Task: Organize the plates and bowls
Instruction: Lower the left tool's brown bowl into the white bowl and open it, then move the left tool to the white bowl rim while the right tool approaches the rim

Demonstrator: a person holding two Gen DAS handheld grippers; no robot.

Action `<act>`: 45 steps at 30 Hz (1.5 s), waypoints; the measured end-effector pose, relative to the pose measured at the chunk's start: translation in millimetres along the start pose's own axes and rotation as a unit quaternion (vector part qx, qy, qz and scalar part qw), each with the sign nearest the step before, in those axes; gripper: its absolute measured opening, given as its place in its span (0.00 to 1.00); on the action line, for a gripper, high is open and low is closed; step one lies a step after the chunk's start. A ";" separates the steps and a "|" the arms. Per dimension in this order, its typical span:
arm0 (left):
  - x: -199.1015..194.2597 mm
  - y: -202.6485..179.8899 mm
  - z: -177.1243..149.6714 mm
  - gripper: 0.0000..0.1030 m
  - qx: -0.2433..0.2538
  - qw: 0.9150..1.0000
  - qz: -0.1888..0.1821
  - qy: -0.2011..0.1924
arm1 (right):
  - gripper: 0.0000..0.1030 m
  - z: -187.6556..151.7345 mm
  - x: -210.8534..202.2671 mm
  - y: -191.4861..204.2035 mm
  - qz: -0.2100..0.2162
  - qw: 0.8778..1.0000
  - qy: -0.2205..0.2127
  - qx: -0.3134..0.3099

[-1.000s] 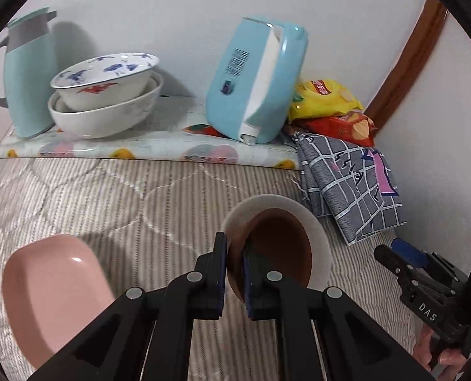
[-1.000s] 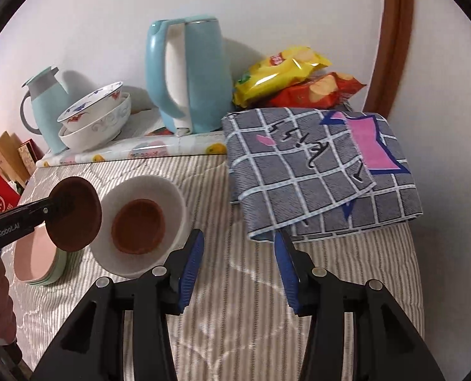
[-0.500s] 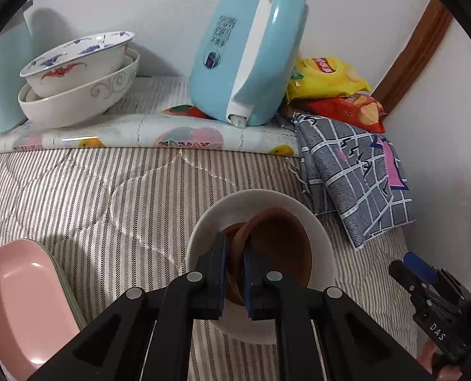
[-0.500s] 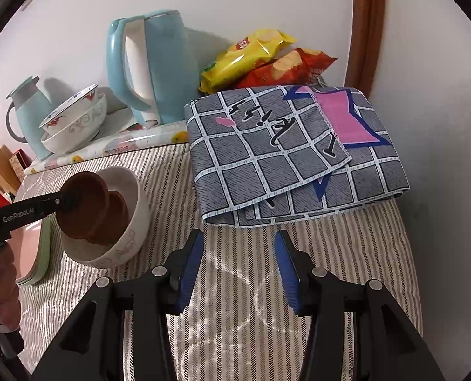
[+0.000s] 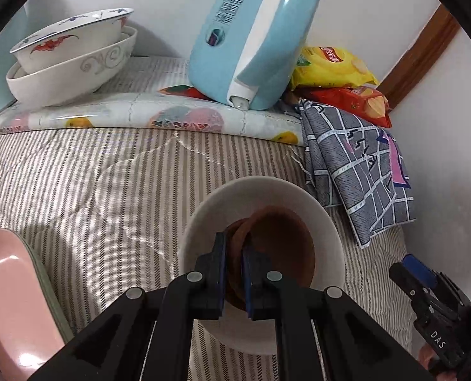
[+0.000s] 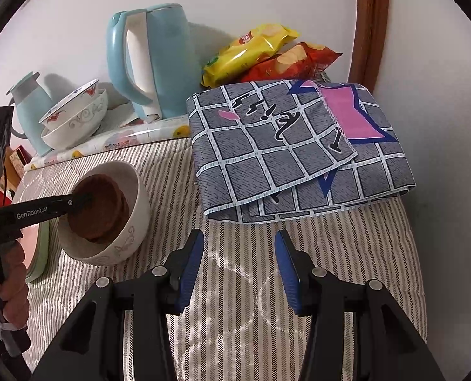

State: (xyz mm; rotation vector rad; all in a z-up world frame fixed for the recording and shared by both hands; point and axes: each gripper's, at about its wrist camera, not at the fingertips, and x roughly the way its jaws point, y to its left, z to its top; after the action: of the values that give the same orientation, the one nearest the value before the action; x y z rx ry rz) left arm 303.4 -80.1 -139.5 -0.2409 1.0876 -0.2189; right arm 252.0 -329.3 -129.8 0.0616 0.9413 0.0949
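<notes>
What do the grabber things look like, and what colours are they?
Each hand-held gripper is black plastic with silver round bolts and blue pads on its two fingers. The left hand-held gripper has "GenRobot.AI" in white on its side; the right hand-held gripper shows "DAS". A bare hand holds the left one.

Ahead of your right gripper lies a folded checked cloth (image 6: 302,155); beyond it, chip bags (image 6: 267,54), blue kettle (image 6: 153,60), and thermos (image 6: 29,101).

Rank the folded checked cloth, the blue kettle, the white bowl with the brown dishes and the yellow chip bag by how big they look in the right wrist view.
1. Checked cloth
2. Blue kettle
3. White bowl
4. Yellow chip bag

Kettle over bowl is close.
</notes>
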 end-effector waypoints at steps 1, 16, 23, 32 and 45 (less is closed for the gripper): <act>0.1 -1.0 0.1 0.09 0.002 1.000 0.000 0.001 | 0.45 0.4 0.5 0.4 0.001 1.000 0.001 0.001; -5.0 2.7 -1.3 0.13 0.001 1.000 -0.010 0.017 | 0.45 1.8 -2.1 14.2 0.008 1.000 0.000 -0.008; -15.8 2.5 -5.8 0.13 0.004 1.000 -0.013 0.015 | 0.45 1.6 -6.5 23.5 0.015 1.000 -0.002 -0.013; -41.0 -2.3 -9.9 0.13 0.013 1.000 -0.015 -0.003 | 0.45 0.3 -18.0 39.0 0.025 0.999 -0.010 -0.019; -89.1 11.4 -27.2 0.30 0.013 0.999 0.007 -0.044 | 0.54 -8.1 -49.2 60.1 0.022 0.999 -0.034 -0.014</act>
State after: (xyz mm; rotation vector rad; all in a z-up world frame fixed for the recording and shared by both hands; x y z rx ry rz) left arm 239.9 -45.6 -79.7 -0.2172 0.9986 -0.2074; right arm 213.4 -274.8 -89.4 0.0579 0.8710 0.1454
